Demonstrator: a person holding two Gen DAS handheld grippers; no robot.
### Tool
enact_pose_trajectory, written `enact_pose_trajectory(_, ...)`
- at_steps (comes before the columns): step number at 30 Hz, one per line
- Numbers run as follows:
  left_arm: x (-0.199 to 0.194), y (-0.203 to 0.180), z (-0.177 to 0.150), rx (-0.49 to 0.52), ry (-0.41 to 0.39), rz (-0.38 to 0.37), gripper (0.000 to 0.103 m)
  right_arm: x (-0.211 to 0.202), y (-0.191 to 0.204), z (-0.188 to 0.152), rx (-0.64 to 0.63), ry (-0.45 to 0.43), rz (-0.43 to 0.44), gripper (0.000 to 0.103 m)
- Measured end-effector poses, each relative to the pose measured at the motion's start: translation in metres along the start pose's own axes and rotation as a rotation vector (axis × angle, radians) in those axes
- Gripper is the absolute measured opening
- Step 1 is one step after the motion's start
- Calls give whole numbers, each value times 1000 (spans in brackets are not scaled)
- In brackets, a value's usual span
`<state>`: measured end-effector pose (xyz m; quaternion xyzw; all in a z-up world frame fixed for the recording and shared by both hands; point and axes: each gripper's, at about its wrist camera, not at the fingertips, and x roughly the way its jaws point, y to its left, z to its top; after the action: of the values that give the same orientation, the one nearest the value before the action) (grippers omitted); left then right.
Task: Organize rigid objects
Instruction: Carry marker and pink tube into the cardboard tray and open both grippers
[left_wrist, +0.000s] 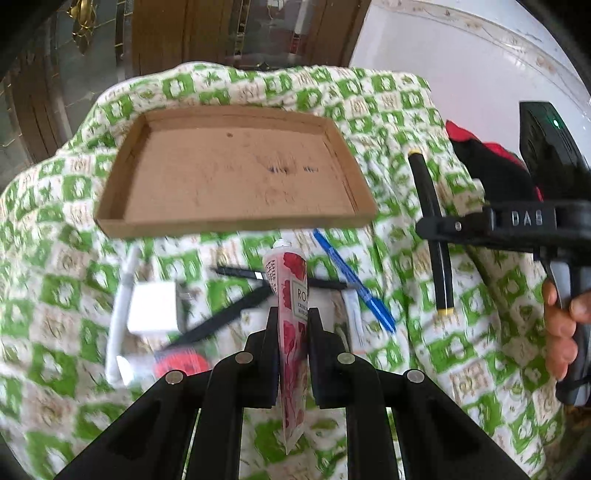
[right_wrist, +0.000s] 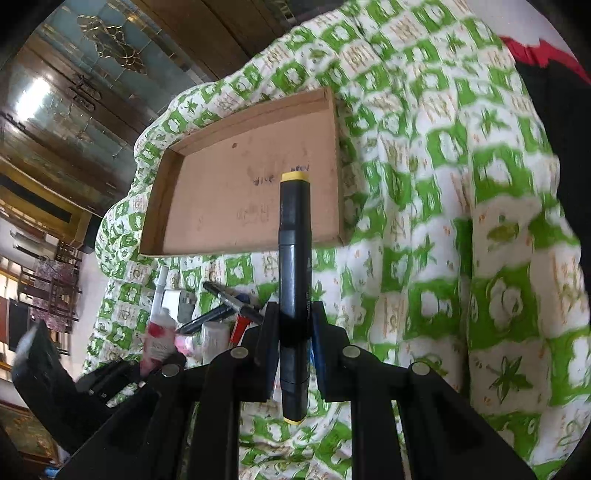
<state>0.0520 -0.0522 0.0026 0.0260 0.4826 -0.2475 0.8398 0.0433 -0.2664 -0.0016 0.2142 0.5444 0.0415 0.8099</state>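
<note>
Left wrist: left gripper (left_wrist: 293, 325) clamped on floral pink cream tube (left_wrist: 293, 321), lifted above clutter, aimed toward empty shallow brown cardboard tray (left_wrist: 110, 218) on green-white patterned cloth (left_wrist: 406, 110).

Right wrist: right gripper (right_wrist: 294, 321) clamped mid-barrel on black yellow-capped marker (right_wrist: 294, 266), pointed at tray, likely for drop-off.

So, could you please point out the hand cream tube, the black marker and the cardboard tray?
hand cream tube (left_wrist: 291, 295): left wrist view, on its label, above the fingers.
black marker (right_wrist: 294, 236): right wrist view, mid-barrel.
cardboard tray (left_wrist: 229, 223): left wrist view, near wall.
</note>
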Motion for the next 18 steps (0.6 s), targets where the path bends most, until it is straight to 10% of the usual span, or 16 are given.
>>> enact_pose_trajectory(18,45,21,106,-48,-54,13,12,37,19,95,-56,-107,-18,16)
